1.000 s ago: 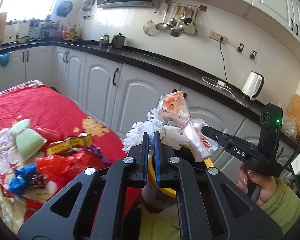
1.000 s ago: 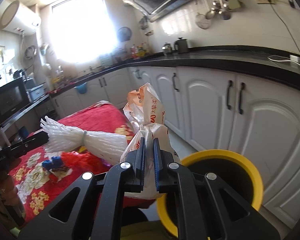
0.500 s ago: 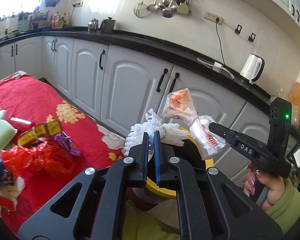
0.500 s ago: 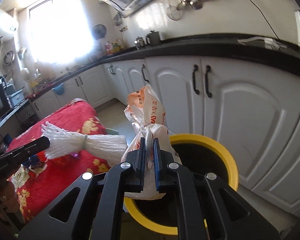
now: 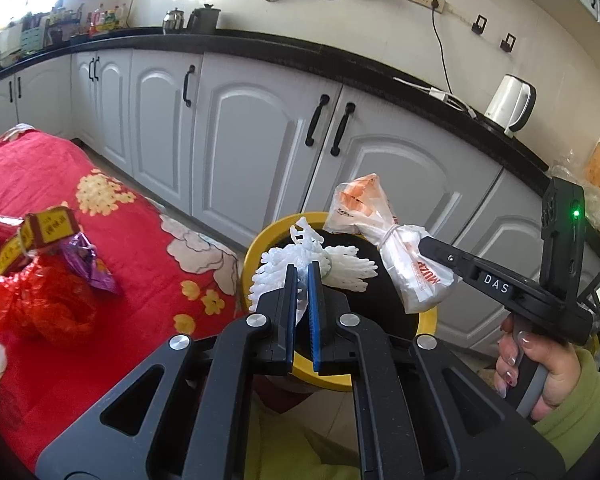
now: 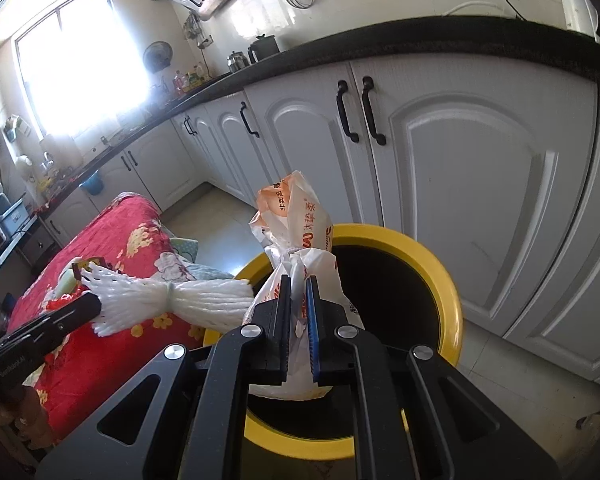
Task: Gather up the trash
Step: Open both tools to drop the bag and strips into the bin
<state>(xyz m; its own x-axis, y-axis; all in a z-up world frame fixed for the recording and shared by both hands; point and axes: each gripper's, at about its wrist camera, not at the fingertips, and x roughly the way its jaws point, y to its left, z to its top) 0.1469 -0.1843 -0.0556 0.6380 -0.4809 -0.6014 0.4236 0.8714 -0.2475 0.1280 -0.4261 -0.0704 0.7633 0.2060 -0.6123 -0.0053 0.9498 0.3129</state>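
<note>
My left gripper (image 5: 303, 270) is shut on a white foam net bundle (image 5: 340, 268) and holds it over the yellow-rimmed trash bin (image 5: 256, 248). The bundle also shows in the right wrist view (image 6: 204, 298), with the left gripper (image 6: 88, 308) at its left end. My right gripper (image 6: 298, 284) is shut on a knotted white and orange plastic bag (image 6: 296, 220), held above the bin's rim (image 6: 440, 272). In the left wrist view the bag (image 5: 384, 232) hangs from the right gripper (image 5: 424, 246) over the bin's black inside.
A table with a red flowered cloth (image 5: 148, 248) stands left of the bin, with a red plastic bag (image 5: 40, 300), a purple wrapper (image 5: 86, 260) and a yellow-red box (image 5: 48, 226) on it. White cabinets (image 5: 260, 140) run behind the bin.
Both grippers have moved right and down from over the table to over the bin, each still holding its piece of trash. The bin's opening now fills more of both views.
</note>
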